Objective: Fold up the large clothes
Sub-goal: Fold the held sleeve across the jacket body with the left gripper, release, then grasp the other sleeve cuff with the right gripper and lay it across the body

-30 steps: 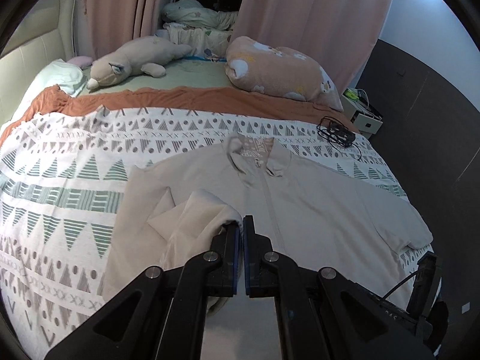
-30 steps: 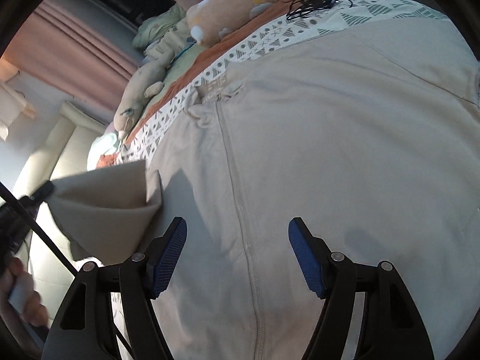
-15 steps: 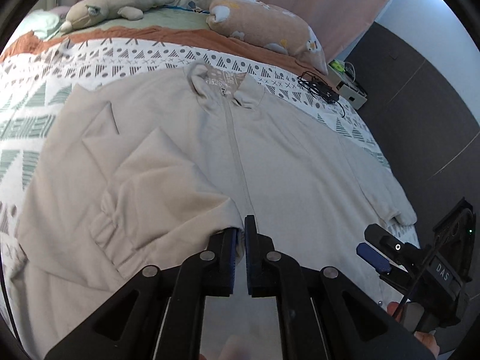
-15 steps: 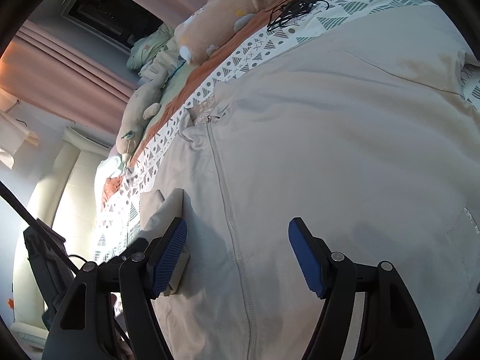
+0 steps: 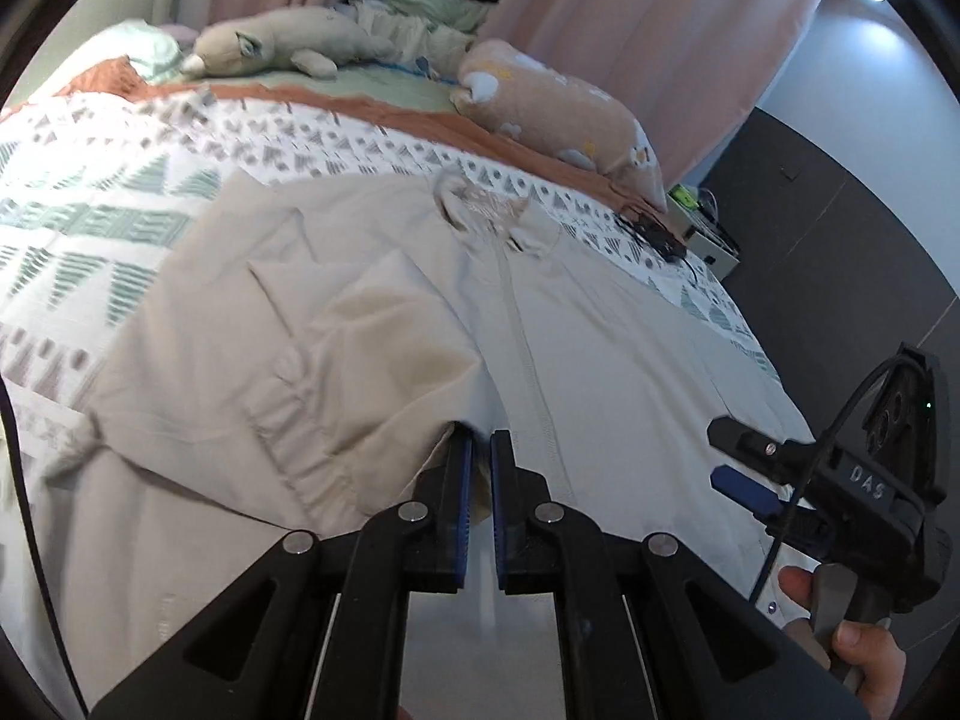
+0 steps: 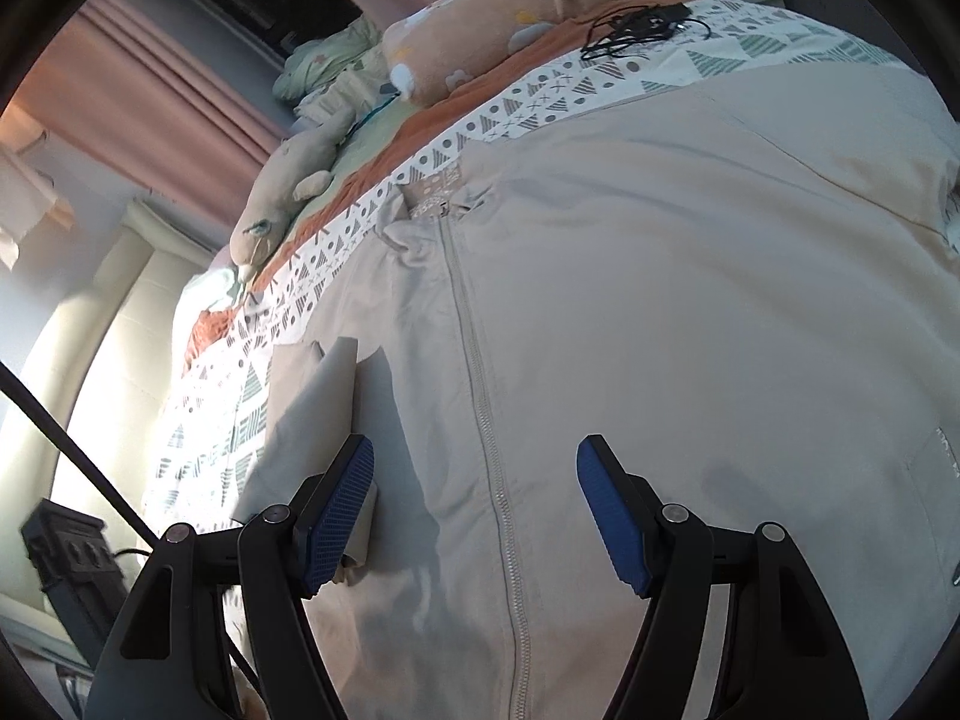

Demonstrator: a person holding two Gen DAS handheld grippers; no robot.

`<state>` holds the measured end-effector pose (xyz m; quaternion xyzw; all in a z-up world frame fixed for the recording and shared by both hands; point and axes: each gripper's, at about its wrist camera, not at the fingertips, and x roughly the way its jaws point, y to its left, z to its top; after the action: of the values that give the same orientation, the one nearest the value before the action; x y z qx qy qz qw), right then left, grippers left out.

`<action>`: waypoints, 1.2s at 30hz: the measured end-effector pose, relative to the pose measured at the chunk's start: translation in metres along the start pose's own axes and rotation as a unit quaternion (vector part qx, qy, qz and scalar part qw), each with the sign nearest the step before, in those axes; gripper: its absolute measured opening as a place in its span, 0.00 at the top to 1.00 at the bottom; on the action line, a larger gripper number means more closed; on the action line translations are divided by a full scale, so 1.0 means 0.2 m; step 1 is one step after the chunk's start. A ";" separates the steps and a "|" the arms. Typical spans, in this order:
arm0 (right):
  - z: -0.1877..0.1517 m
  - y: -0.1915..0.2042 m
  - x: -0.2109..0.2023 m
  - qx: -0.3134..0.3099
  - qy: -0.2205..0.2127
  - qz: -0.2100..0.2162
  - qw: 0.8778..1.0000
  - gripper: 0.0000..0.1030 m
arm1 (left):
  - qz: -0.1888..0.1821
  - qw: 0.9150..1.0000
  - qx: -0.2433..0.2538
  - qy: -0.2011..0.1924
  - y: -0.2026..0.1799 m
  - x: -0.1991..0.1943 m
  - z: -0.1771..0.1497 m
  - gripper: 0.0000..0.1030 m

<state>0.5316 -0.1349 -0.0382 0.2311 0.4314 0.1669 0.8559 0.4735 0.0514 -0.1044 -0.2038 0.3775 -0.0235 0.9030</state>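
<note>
A large beige zip-up jacket [image 5: 600, 324] lies front up on the patterned bedspread [image 5: 90, 210], collar toward the pillows. Its left sleeve [image 5: 336, 360] is folded across the chest. My left gripper [image 5: 480, 450] is shut on the sleeve's cuff edge, low over the jacket beside the zipper. My right gripper [image 6: 474, 480] is open and empty, hovering over the jacket [image 6: 660, 300] with the zipper [image 6: 480, 390] between its fingers. It also shows at the right of the left wrist view [image 5: 744, 468]. The folded sleeve [image 6: 318, 408] sits by its left finger.
A plush toy [image 5: 276, 48] and a peach pillow [image 5: 558, 108] lie at the head of the bed. A black cable bundle [image 5: 654, 234] rests on the bedspread near the far right corner. Pink curtains [image 5: 630, 18] hang behind. A dark wall [image 5: 852, 252] stands to the right.
My left gripper carried the sleeve cuff rightward and down across the jacket's chest, laying the sleeve flat. My right gripper stayed open and drifted slightly over the zipper.
</note>
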 end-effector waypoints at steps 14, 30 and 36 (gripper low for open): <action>-0.14 0.33 0.16 -0.127 0.008 -0.022 0.992 0.33 | -0.004 0.999 -0.021 -0.033 0.45 -0.25 -0.01 0.93; -0.35 0.71 0.63 -0.270 0.078 -0.105 0.954 0.33 | 0.019 0.989 0.068 0.126 0.71 -0.05 -0.24 0.93; -0.40 0.77 0.79 -0.305 0.100 -0.153 0.935 0.33 | 0.040 0.985 0.078 0.150 0.75 0.02 -0.30 0.93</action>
<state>0.5443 0.0914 -0.1015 -0.1277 0.4729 0.1798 0.8531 0.4192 0.1670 -0.2031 -0.1117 0.5135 -0.0471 0.8495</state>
